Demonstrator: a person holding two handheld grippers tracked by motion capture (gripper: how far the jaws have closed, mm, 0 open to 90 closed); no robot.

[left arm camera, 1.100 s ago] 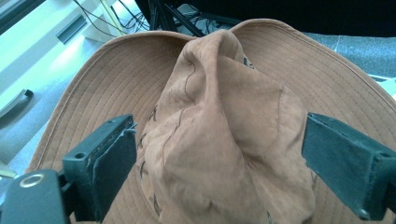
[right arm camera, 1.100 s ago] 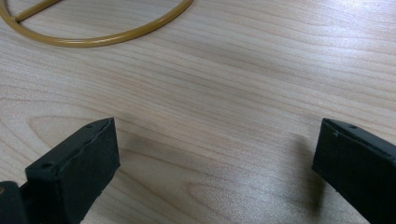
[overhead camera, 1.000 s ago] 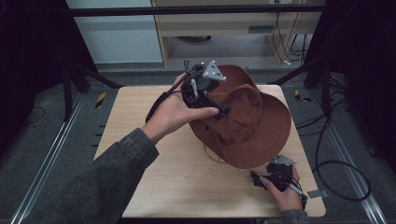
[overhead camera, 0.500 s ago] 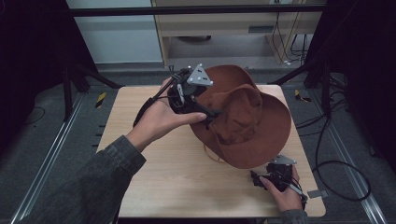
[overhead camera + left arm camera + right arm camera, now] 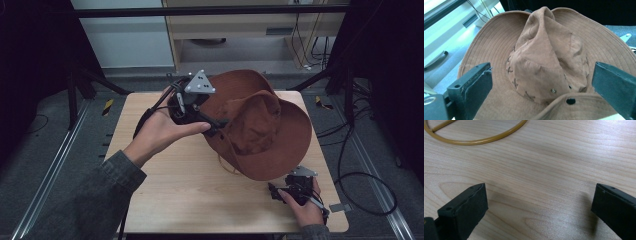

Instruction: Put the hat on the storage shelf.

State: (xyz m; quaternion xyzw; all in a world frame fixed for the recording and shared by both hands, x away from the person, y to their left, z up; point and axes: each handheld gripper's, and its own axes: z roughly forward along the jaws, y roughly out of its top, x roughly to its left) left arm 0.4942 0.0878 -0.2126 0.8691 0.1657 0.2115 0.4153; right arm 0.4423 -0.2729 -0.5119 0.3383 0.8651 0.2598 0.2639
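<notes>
Looking along my left gripper (image 5: 541, 82), I see its two black jaws spread wide with nothing pinched between them; they have just been opening further. The brown hat (image 5: 544, 62) sits straight ahead of those fingers (image 5: 471, 87), its creased crown rising in the gap between them and its stitched brim passing under both tips without either pad pressing on it. A small metal rivet and a dark snap show on the brim just ahead of the jaws. I can read no brand, label or writing on the hat.

From the high view, my left gripper (image 5: 220, 125) hovers at the near-left edge of the hat (image 5: 260, 130), which rests tilted on the wooden table (image 5: 175, 195).

My right gripper (image 5: 539, 207) is released too, jaws apart over bare wood with nothing between them. Beyond its fingers (image 5: 464, 207) a thin tan cord (image 5: 479, 140) curves across the table, well apart from the tips. In the high view this gripper (image 5: 280, 192) lies low beside the hat's near rim.
</notes>
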